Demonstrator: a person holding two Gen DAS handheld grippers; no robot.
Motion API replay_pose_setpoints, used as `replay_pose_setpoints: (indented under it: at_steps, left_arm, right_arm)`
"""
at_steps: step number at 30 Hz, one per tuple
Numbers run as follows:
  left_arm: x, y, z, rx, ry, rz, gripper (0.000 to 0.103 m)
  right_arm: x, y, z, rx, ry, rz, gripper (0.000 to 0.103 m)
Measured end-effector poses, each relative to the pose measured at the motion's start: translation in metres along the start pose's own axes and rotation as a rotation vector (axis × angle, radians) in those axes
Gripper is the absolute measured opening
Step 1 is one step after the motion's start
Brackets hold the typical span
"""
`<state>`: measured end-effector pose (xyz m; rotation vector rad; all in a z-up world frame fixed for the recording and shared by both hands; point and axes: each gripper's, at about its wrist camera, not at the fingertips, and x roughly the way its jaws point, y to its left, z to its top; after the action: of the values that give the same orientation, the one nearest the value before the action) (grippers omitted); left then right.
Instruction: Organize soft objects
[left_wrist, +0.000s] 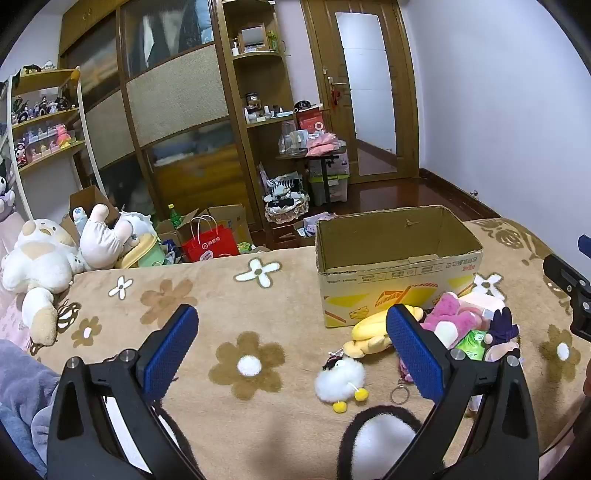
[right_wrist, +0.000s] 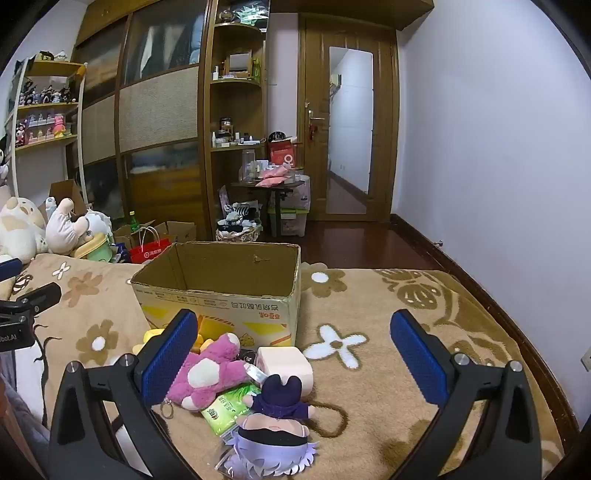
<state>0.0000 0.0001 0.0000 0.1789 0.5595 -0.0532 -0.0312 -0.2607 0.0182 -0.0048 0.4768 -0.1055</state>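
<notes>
Plush toys (right_wrist: 207, 373) lie beside the cardboard box (right_wrist: 221, 291) — both tongs (left_wrist: 291, 354) (right_wrist: 293, 363) spread apart, holding nothing.

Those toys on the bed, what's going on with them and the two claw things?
A person holds a claw in each hand, tidying soft toys. Both the left claw and the right claw are open and hold nothing. The box on the bed looks empty. In front of it lie a pink plush, a yellow plush, a purple-haired doll and a white fluffy chick, all still outside it.
</notes>
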Motion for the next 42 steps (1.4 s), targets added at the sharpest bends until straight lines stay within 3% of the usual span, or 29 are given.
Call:
replay_pose_setpoints:
  at_steps: [42]
  left_arm:
    - [0.0001,0.0000,0.0001,0.003,0.007,0.001,0.101]
  right_arm:
    - [0.0009,-0.0009,-0.0006,0.012,0.003,0.005,0.103]
